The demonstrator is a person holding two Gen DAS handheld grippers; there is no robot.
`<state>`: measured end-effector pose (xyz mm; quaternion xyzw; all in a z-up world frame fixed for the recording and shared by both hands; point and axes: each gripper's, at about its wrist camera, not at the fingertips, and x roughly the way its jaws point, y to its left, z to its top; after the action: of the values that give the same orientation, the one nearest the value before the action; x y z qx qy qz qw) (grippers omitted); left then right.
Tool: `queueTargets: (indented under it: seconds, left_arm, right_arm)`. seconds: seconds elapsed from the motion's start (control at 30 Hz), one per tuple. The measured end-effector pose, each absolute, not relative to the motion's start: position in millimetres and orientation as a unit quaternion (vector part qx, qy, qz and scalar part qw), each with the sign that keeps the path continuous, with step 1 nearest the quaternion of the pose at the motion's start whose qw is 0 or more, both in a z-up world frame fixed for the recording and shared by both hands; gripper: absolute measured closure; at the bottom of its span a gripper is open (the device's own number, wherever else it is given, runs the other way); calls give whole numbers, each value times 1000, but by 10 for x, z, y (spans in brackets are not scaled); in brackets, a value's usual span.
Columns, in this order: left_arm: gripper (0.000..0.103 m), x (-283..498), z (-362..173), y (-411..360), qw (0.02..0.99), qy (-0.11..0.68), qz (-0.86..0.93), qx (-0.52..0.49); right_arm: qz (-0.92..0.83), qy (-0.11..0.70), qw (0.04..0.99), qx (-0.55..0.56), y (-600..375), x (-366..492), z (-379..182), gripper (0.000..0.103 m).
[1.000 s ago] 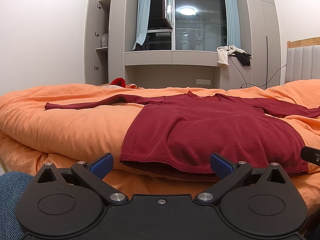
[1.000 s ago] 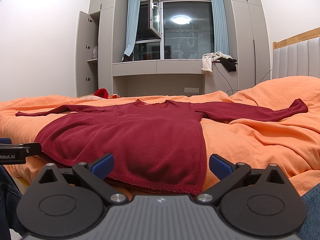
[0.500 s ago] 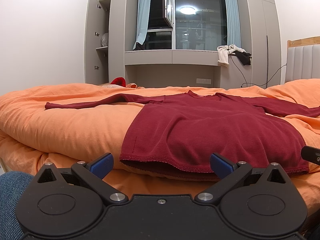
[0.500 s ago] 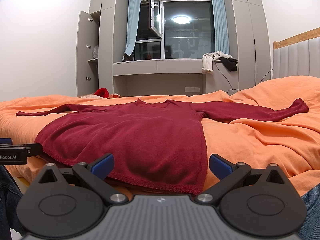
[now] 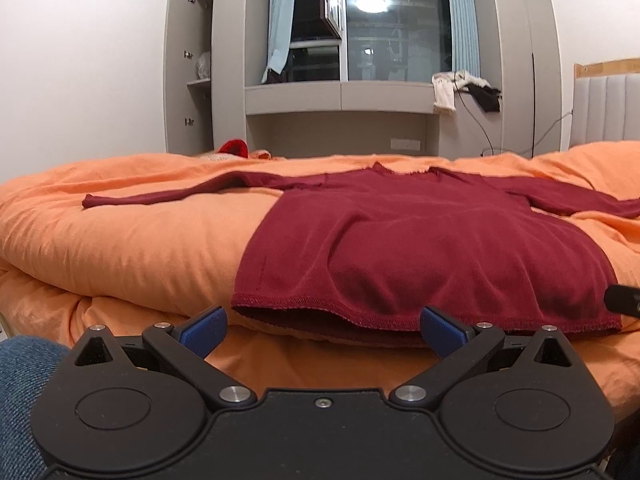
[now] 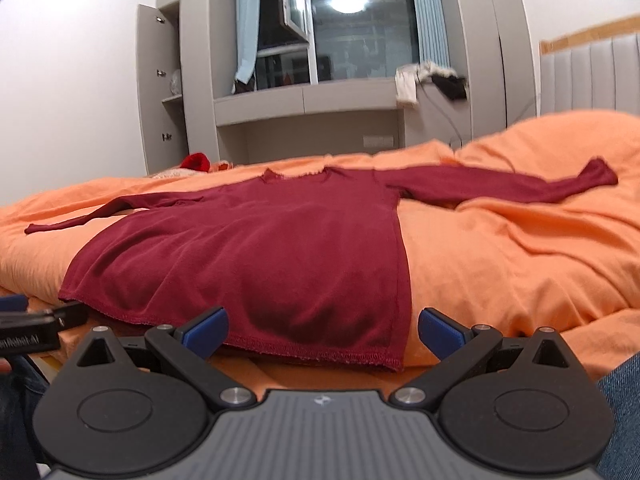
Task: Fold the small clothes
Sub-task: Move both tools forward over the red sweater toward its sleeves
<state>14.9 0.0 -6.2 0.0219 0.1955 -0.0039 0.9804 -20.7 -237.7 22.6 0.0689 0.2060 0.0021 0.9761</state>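
From my seat the dark red sweater [image 5: 420, 248] reads as fine-ribbed matt knit with a stitched hem. The orange duvet [image 5: 140, 240] under it is soft, creased matt cloth. My left gripper [image 5: 323, 330] is matt black plastic with blue pads and shiny metal screws; my right gripper [image 6: 323, 330] has a ridged grey plastic body.

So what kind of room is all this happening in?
Most likely a bedroom at night: an orange duvet spread over a bed, a padded headboard to the right, and built-in wardrobes flanking a dark window. A dark red sweater lies flat on top.
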Motion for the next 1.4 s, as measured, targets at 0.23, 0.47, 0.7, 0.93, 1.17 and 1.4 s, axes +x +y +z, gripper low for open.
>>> queueTargets:
  seconds: [0.23,0.47,0.7,0.93,1.17,1.4]
  left_arm:
    - [1,327,63,-54,973,231,1,16]
    - [1,621,288,-216,969,245,-5,30]
    - [1,1016,520,-457,970,239,-28,34]
    - [1,1549,622,-740,965,255,-45,36]
    - [1,2081,615,-981,959,271,-57,56]
    - [1,2551,575,-1142,955,278,-74,67]
  right_arm:
    - [14,250,962,106,-2561,2,374,0]
    - [1,236,969,74,-2805,229,642,0]
    - [-26,248,967,59,-3086,600,778,0]
    - [-40,259,963,58,-3377,1012,846,0]
    - [-57,265,961,55,-3676,1458,894,0]
    - [-82,281,955,47,-3920,1833,811,0]
